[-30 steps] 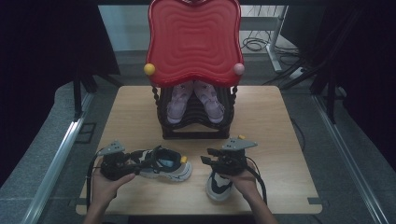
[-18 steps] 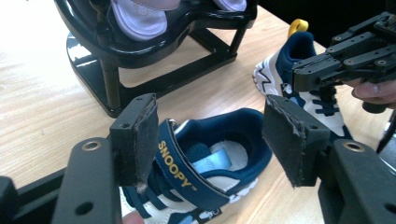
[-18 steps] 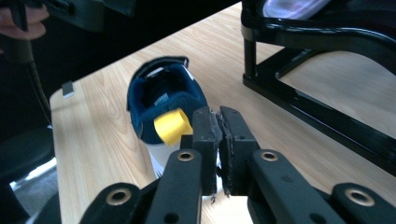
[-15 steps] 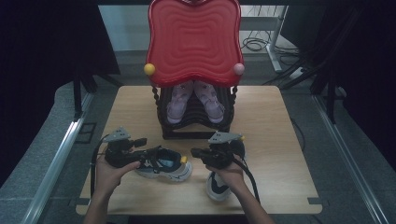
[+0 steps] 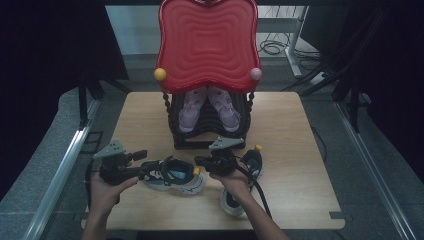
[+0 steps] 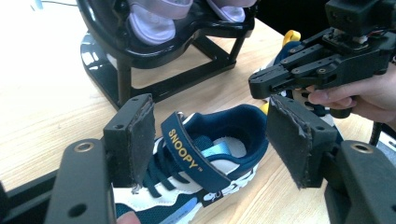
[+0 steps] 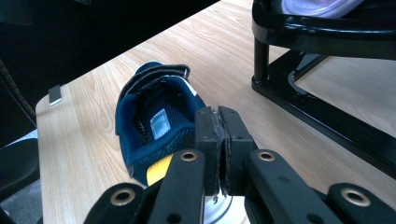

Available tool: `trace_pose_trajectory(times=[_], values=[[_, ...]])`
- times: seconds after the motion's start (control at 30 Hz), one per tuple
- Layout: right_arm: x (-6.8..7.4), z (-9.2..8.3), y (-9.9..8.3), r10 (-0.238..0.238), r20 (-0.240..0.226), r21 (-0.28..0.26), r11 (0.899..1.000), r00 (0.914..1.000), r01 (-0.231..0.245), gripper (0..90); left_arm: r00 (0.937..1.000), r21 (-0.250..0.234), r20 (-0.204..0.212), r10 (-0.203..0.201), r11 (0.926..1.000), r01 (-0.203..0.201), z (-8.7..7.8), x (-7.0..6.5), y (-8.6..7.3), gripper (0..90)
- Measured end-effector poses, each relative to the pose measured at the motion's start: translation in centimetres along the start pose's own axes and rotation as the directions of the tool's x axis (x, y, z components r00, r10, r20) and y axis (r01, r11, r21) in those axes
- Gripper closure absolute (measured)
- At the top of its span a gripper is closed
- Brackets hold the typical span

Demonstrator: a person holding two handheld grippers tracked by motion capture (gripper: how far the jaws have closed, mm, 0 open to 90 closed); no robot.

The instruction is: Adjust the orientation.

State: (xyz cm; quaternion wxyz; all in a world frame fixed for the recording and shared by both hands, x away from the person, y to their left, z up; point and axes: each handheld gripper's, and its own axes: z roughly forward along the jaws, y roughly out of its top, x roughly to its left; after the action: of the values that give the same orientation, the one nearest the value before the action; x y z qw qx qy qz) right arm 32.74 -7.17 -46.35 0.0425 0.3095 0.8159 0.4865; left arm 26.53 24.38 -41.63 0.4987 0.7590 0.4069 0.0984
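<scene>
Navy shoe (image 6: 205, 154) on the desk (image 5: 300, 150), near-left of the black rack (image 5: 210, 131). Left claw (image 6: 215, 135) spread wide astride its strap, jaws just opening, no grip. Right claw (image 7: 219, 149) clamped empty at the heel, likely to steady it.

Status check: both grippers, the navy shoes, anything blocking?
Left gripper open, astride the SNOOPY shoe. Right gripper shut, empty, by that shoe's heel. Shoe rack stands close behind.
</scene>
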Motion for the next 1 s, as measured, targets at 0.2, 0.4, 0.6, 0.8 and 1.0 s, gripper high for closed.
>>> trace_pose_trajectory(times=[0.2,0.4,0.6,0.8,1.0], values=[[-0.2,1.2,-0.1,0.000,0.001,0.024,1.000,1.0000,-0.001,87.0,0.9999,-0.013,0.011,-0.009,0.9999,0.009,-0.1,0.1,-0.1,32.6],[0.5,1.3,-0.3,-0.009,0.008,0.023,1.000,0.9999,0.009,88.5,0.9999,-0.013,0.008,-0.013,0.9998,0.013,0.1,0.1,-0.2,32.3],[0.9,0.8,-0.7,-0.012,-0.018,0.041,0.999,0.9998,0.012,88.5,0.9999,-0.033,0.008,-0.011,0.9994,0.011,-0.2,0.0,-0.1,32.4],[2.1,0.5,-1.1,-0.053,-0.068,0.052,0.997,0.9963,0.057,88.8,0.9996,-0.048,0.002,-0.029,0.9984,0.029,-0.5,0.3,-0.2,32.4],[1.7,0.9,-0.9,-0.053,-0.036,0.063,0.996,0.9979,0.055,88.7,0.9995,-0.054,0.000,-0.032,0.9980,0.032,-0.7,0.4,-0.3,32.5]])
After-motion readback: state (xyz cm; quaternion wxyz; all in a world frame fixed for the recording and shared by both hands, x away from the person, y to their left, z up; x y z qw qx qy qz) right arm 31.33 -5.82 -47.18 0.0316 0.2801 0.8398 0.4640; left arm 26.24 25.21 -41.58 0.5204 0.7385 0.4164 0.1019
